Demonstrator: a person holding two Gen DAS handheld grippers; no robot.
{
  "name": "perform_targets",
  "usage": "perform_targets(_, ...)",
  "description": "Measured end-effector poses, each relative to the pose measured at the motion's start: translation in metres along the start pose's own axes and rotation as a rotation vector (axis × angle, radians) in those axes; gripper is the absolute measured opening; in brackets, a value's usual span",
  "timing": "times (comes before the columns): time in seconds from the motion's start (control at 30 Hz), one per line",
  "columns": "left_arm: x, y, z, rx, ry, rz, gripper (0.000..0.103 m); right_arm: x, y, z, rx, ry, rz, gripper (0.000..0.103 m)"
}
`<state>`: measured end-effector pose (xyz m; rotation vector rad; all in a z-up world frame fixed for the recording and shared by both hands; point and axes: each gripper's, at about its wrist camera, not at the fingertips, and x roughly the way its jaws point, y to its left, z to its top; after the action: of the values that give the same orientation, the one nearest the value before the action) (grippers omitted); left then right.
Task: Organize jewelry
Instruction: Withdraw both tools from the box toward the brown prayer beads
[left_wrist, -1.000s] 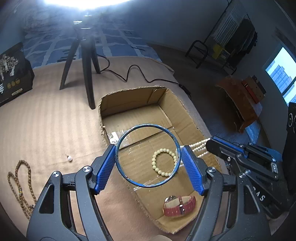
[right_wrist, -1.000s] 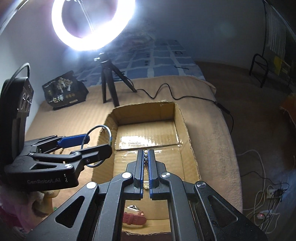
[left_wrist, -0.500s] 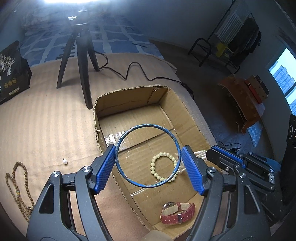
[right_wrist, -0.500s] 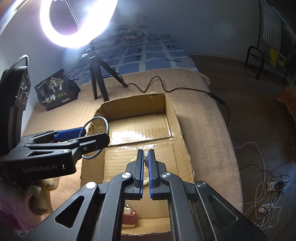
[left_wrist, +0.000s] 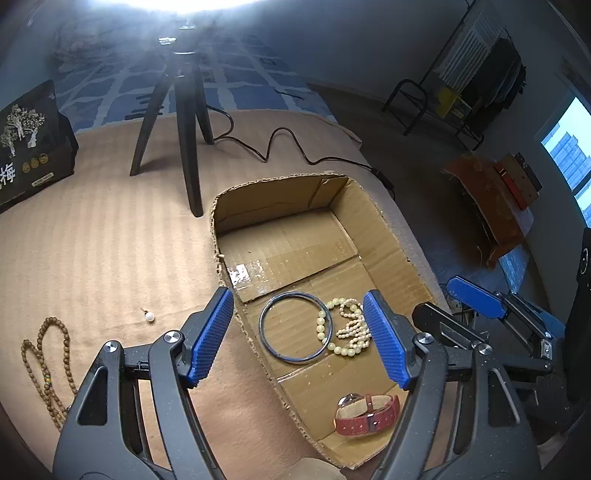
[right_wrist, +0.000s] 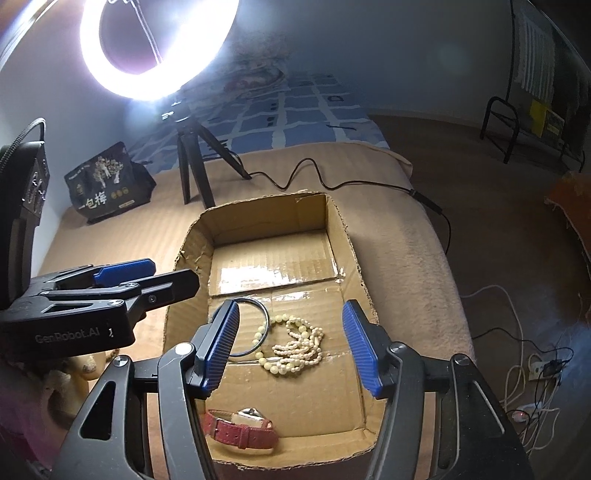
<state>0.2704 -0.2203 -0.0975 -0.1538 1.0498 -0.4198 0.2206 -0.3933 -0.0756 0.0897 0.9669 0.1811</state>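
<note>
An open cardboard box (left_wrist: 280, 199) (right_wrist: 258, 214) sits on the tan blanket. On its floor lie a blue bangle (left_wrist: 291, 328) (right_wrist: 255, 325), a pale bead bracelet (left_wrist: 322, 328) (right_wrist: 263, 356), a heap of pearl necklace (left_wrist: 352, 326) (right_wrist: 299, 349) and a red-strapped watch (left_wrist: 365, 410) (right_wrist: 240, 432). My left gripper (left_wrist: 297, 295) (right_wrist: 170, 273) hangs open above the bangle, holding nothing. My right gripper (right_wrist: 291, 306) (left_wrist: 437, 297) is over the pearls with its jaws opening and nothing between the pads.
A brown bead necklace (left_wrist: 44, 365) and a small pearl earring (left_wrist: 149, 316) lie on the blanket left of the box. A ring light on a black tripod (left_wrist: 184, 122) (right_wrist: 192, 173), its cable (left_wrist: 280, 144) and a black printed bag (right_wrist: 107, 184) stand behind.
The blue bangle dropped out of the left gripper's pads onto the box floor. The right gripper went from shut to open, and the pearl necklace fell onto the bead bracelet.
</note>
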Motion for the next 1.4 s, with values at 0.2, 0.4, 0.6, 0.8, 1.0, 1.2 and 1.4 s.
perform_targets(0.2,-0.012,0.003,-0.005,0.013,-0.014,0.012,0.075,-0.005,0.008,0.001,-0.011,-0.013,-0.025,0.069)
perform_targets(0.4,-0.037,0.016,-0.011,0.037,-0.054,0.038,0.075,-0.014,0.020,0.004,-0.012,-0.045,-0.118,0.075)
perform_targets(0.6,-0.069,0.044,-0.017,0.041,-0.095,0.065,0.075,-0.020,0.037,0.004,-0.026,-0.071,-0.108,0.079)
perform_targets(0.8,-0.098,0.086,-0.033,0.024,-0.097,0.104,0.075,-0.025,0.061,0.003,-0.028,-0.071,-0.041,0.079)
perform_targets(1.0,-0.117,0.140,-0.059,-0.051,-0.069,0.133,0.075,-0.020,0.091,-0.001,-0.063,-0.043,0.048,0.079)
perform_targets(1.2,-0.121,0.179,-0.083,-0.111,-0.031,0.153,0.075,-0.005,0.129,-0.008,-0.111,0.022,0.127,0.079)
perform_targets(1.4,-0.120,0.209,-0.100,-0.183,0.010,0.136,0.075,0.010,0.155,-0.012,-0.134,0.065,0.164,0.079)
